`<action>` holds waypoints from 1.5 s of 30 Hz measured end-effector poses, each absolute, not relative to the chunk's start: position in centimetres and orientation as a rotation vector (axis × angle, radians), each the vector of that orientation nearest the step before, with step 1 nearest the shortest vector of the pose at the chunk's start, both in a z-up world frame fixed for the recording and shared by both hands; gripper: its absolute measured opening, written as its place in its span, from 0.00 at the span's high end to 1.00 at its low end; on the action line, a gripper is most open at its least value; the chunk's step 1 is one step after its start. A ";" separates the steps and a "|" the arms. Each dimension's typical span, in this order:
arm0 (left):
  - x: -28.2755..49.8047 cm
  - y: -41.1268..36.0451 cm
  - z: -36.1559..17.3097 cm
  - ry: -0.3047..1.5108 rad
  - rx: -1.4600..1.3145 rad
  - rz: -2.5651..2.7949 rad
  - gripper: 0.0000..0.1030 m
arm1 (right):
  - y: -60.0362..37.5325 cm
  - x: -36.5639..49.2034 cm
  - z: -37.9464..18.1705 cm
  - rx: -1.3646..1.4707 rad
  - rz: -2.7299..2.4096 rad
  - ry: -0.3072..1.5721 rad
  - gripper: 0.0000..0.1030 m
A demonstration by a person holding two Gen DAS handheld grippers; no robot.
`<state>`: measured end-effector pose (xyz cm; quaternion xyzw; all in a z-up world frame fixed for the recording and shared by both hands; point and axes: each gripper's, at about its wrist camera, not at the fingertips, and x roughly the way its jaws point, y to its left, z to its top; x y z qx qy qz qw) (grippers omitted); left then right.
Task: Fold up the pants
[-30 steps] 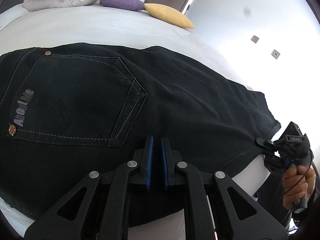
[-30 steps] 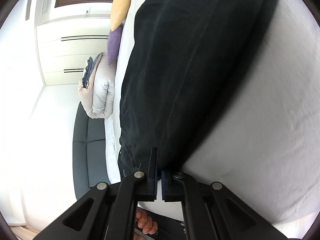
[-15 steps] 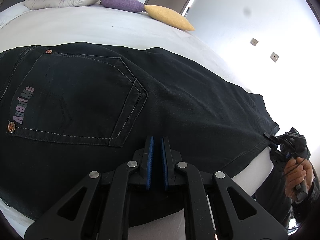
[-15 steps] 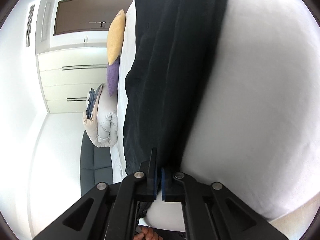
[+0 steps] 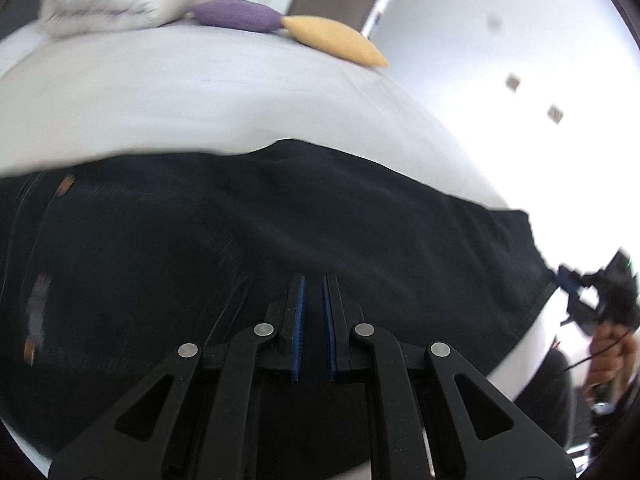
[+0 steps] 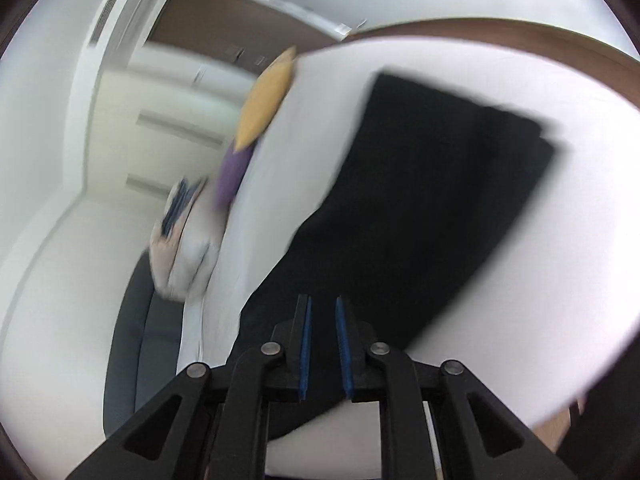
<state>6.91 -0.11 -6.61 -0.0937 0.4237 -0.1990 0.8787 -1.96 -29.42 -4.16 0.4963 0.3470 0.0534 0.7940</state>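
Note:
Black jeans [image 5: 280, 232] lie flat on the white bed [image 5: 200, 96], folded lengthwise, with the back pocket at the left of the blurred left wrist view. My left gripper [image 5: 313, 280] hangs over the near edge of the jeans, its blue pads a small gap apart with nothing between them. In the right wrist view the jeans [image 6: 420, 208] stretch away across the bed [image 6: 560, 264]. My right gripper [image 6: 322, 300] is over their near end, slightly open and empty. The right gripper also shows in the left wrist view [image 5: 576, 292], at the hem on the far right.
A purple cushion [image 5: 236, 16], a yellow cushion [image 5: 336, 40] and a folded duvet [image 5: 112, 0] lie at the far end of the bed. A dark sofa [image 6: 136, 336] stands beside the bed. A white wall with sockets [image 5: 554, 112] is at the right.
Both grippers have opened a little and let go of the jeans. Both cameras have swung and pulled back, so the views are blurred and the jeans lie lower in frame.

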 end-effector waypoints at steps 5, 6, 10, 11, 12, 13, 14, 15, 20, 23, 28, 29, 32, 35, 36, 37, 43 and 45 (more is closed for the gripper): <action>10.8 -4.2 -6.0 0.926 -0.069 -0.408 0.92 | -22.1 6.8 -6.0 1.037 0.307 0.928 0.86; 11.6 -4.7 -6.0 0.933 -0.046 -0.404 0.92 | -20.8 8.7 -7.0 1.048 0.352 0.969 0.86; 14.3 -5.1 -7.7 1.012 0.008 -0.358 0.92 | -19.5 13.3 -10.8 1.061 0.319 1.092 0.96; 14.8 -4.7 -8.3 1.037 -0.005 -0.353 0.92 | -20.3 13.8 -11.5 1.078 0.285 1.102 1.00; 15.0 -4.3 -8.6 1.037 -0.025 -0.360 0.92 | -21.1 14.0 -12.0 1.118 0.270 1.091 1.00; 15.1 -4.0 -8.8 1.035 -0.041 -0.367 0.92 | -22.6 14.0 -12.3 1.160 0.258 1.063 1.00; 15.2 -3.7 -9.0 1.035 -0.064 -0.376 0.92 | -24.5 14.0 -12.1 1.173 0.218 1.025 1.00; 15.3 -3.2 -9.3 1.032 -0.094 -0.384 0.92 | -26.6 13.9 -11.9 1.181 0.177 0.981 1.00; 15.3 -2.4 -9.9 1.009 -0.110 -0.390 0.92 | -36.4 12.5 -10.5 1.201 -0.067 0.757 1.00; 15.2 -2.0 -9.8 0.994 -0.121 -0.390 0.92 | -40.3 10.1 -8.4 1.177 -0.219 0.658 1.00; 12.5 -2.4 -7.9 0.953 -0.132 -0.363 0.92 | -34.6 6.6 -3.5 1.079 0.012 0.629 0.95; 11.8 -3.1 -7.4 0.949 -0.140 -0.383 0.92 | -32.4 6.5 -3.6 1.080 0.084 0.660 0.95; 10.3 -6.0 -7.2 0.970 -0.114 -0.449 0.92 | -23.9 7.4 -6.1 1.071 0.303 0.812 0.95; 9.1 -7.1 -8.5 0.984 -0.094 -0.448 0.92 | -19.3 7.9 -10.0 1.031 0.330 0.975 0.96; 9.0 -6.5 -8.7 0.985 -0.129 -0.453 0.92 | -19.2 7.7 -10.8 1.021 0.306 0.993 1.00; 8.9 -6.0 -8.8 0.990 -0.160 -0.456 0.92 | -20.0 7.2 -11.0 1.040 0.302 0.969 1.00; 8.5 -4.4 -9.3 0.974 -0.216 -0.474 0.92 | -31.0 1.9 -11.3 1.177 0.030 0.775 1.00; 8.5 -4.2 -9.9 0.960 -0.229 -0.475 0.92 | -34.4 -0.5 -11.1 1.207 -0.041 0.701 1.00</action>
